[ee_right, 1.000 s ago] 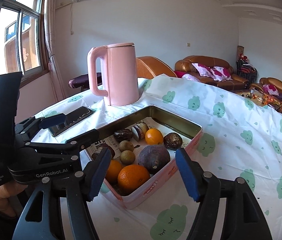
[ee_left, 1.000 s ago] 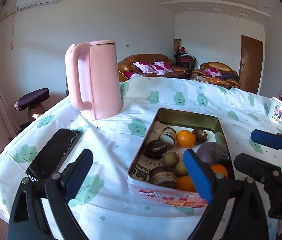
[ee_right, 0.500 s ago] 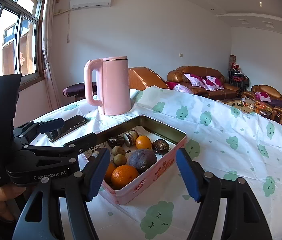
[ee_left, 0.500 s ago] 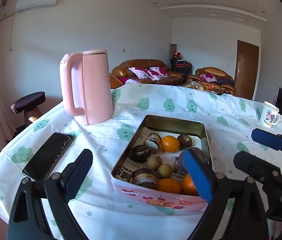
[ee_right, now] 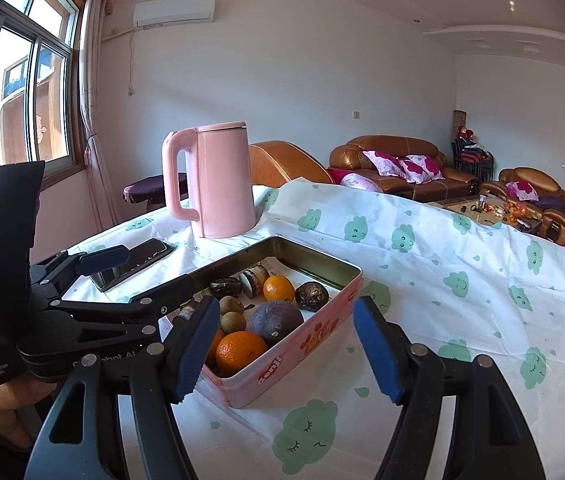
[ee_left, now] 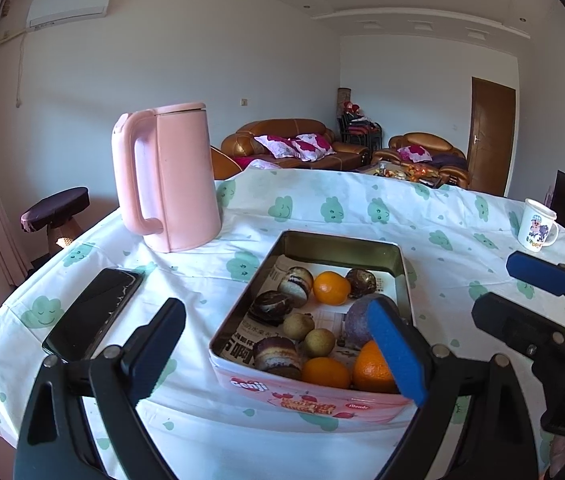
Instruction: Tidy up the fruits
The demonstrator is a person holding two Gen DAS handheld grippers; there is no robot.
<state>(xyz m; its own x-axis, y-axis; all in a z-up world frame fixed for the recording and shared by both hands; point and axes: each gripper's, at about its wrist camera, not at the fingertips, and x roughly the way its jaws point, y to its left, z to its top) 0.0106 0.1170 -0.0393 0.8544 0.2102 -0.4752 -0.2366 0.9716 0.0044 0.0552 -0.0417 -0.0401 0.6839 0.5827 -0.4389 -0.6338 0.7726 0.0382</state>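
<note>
The fruits [ee_left: 331, 288] lie with small cakes [ee_left: 277, 357] in a pink tin [ee_left: 318, 400] on the table [ee_left: 362, 216], near a pink kettle [ee_left: 170, 176]. The left gripper [ee_left: 276, 354] and right gripper [ee_right: 286, 350] hang just before the tin, jaws apart, holding nothing.

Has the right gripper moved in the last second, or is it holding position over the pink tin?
Yes. The right gripper has backed away and risen: the pink rectangular tin and pink kettle now sit farther off and lower.
</note>
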